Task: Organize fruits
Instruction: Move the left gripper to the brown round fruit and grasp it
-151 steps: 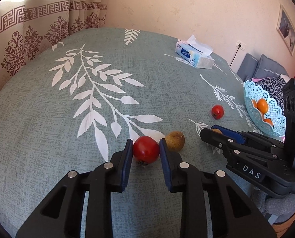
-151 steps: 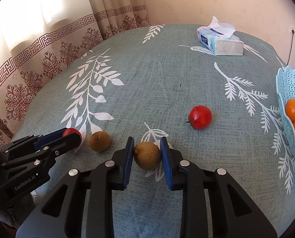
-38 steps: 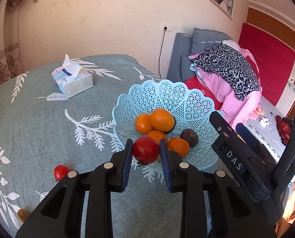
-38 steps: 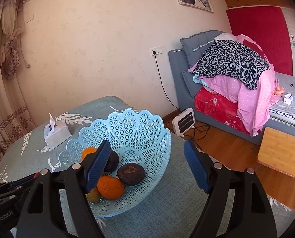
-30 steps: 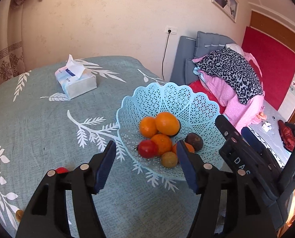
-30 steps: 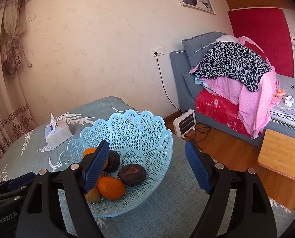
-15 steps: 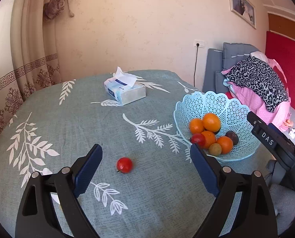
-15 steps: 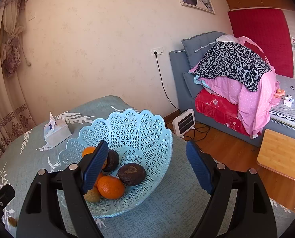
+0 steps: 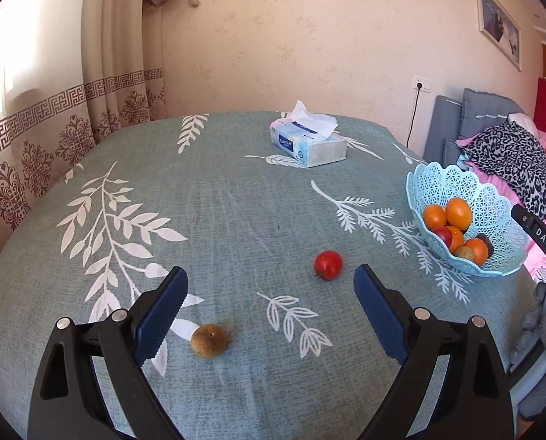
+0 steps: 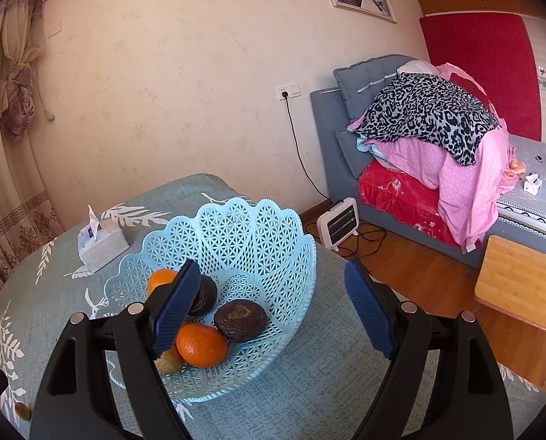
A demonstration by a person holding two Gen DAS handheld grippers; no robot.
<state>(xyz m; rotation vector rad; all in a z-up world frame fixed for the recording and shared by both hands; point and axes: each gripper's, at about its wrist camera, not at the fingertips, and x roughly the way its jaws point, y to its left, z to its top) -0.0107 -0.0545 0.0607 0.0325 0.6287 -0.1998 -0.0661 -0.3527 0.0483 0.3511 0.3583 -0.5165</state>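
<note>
My left gripper [image 9: 271,288] is open and empty above the table. A red fruit [image 9: 328,264] lies between and beyond its fingers; a brown fruit [image 9: 208,340] lies near the left finger. The light blue basket [image 9: 434,179] at the right holds oranges, a red fruit, a brown fruit and a dark one. My right gripper [image 10: 273,286] is open and empty over the same basket [image 10: 273,227], where I see oranges [image 10: 201,344], two dark fruits [image 10: 240,319] and a brown fruit [image 10: 168,362].
A tissue box [image 9: 309,142] stands at the table's far side. Curtains [image 9: 52,110] hang to the left. A bed with piled bedding [image 10: 438,139], a small heater [image 10: 339,224] and a wooden stool [image 10: 522,293] lie past the table's right edge.
Both grippers let their fruit go into the basket and opened. My left gripper has drawn back and swung left over the table. The right gripper has stayed over the basket.
</note>
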